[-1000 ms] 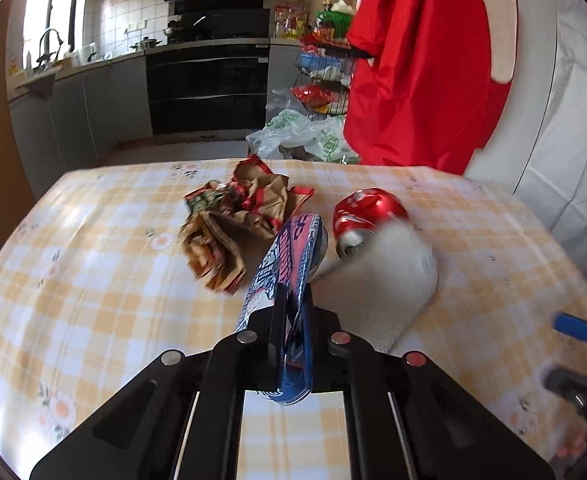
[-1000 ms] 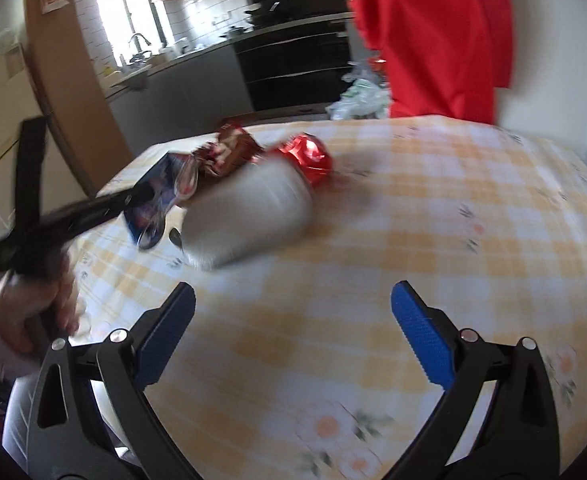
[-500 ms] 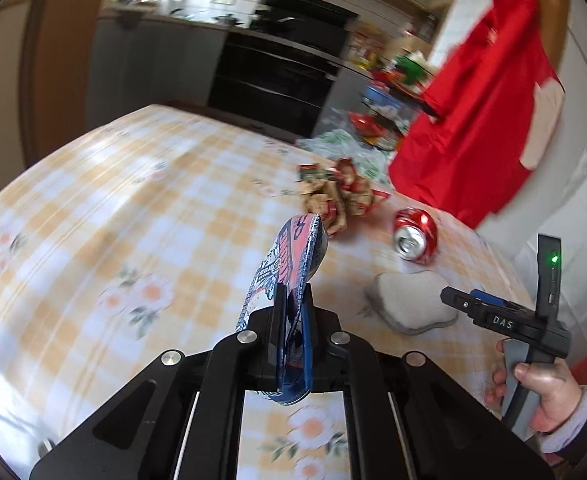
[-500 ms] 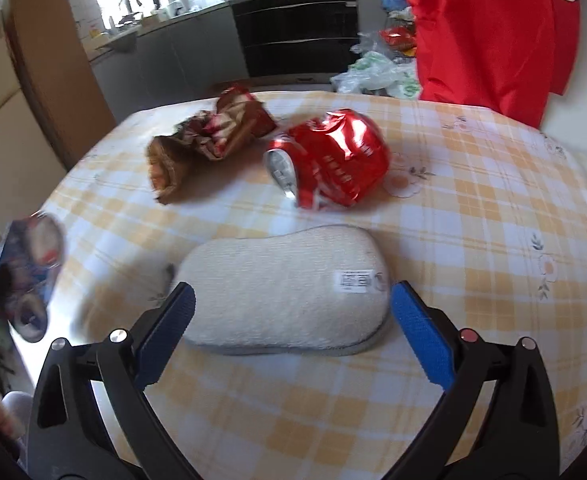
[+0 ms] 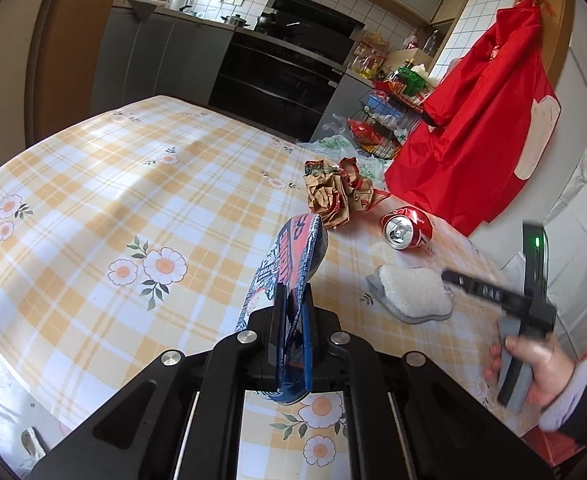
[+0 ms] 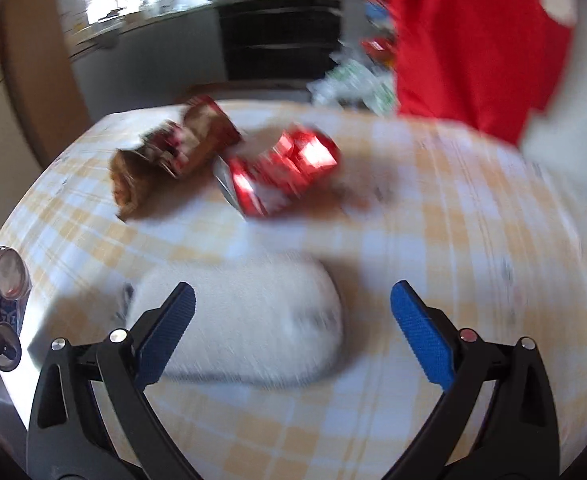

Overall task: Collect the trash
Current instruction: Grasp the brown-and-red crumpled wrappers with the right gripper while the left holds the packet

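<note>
On the table, spread with a yellow-and-white checked cloth printed with daisies, the trash lies toward the far right: a crumpled brown paper wrapper with red print, a dented red can on its side just right of it, and nearer, a white sponge pad with a small sewn label whose print is too small to read. Above the cloth, the left gripper has its jaws pinched tight on a flattened blue-and-red can, held edgewise; lettering runs along the can's side but cannot be made out (white characters on red and blue, distorted by the crush). In the right wrist view the same can shows at the far left edge, its two ends facing the camera.

The right gripper stands with its blue-padded jaws wide apart and nothing between the pads, hovering over the sponge pad; that picture is motion-blurred. From the left wrist view, a hand in a pale cuff grips its grey handle, where a green light glows and white markings on the black bar are blurred. Behind the table hangs a red garment.
</note>
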`<control>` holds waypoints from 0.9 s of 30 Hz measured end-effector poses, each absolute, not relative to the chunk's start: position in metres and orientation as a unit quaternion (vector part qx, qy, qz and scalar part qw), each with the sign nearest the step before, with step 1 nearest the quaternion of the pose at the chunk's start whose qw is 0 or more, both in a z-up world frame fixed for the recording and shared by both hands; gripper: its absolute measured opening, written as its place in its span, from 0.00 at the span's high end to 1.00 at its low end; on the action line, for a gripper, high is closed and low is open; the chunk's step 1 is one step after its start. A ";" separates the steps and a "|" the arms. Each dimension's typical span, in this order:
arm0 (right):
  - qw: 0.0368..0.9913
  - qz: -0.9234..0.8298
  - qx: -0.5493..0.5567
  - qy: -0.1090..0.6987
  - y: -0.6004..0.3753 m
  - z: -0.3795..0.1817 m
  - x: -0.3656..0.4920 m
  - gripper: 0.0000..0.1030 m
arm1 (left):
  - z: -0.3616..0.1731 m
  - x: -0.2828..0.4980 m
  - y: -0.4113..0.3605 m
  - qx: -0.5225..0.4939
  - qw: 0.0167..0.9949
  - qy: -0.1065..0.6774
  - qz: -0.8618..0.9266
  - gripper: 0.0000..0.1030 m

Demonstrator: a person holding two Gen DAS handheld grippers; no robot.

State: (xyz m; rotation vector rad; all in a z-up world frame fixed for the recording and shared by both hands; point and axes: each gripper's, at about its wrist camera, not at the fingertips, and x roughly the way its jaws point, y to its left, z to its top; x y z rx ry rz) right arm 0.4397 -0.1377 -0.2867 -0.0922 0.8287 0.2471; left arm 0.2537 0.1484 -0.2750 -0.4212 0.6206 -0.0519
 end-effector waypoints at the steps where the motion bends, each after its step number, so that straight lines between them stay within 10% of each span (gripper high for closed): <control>1: 0.907 0.131 -0.063 0.396 -0.130 -0.283 0.445 0.07 | -0.276 0.253 0.149 -0.207 0.930 0.302 -0.026 0.93; 27: 0.869 0.222 -0.008 0.442 0.034 -0.302 0.528 0.19 | -0.287 0.251 0.186 -0.271 0.922 0.271 -0.048 0.93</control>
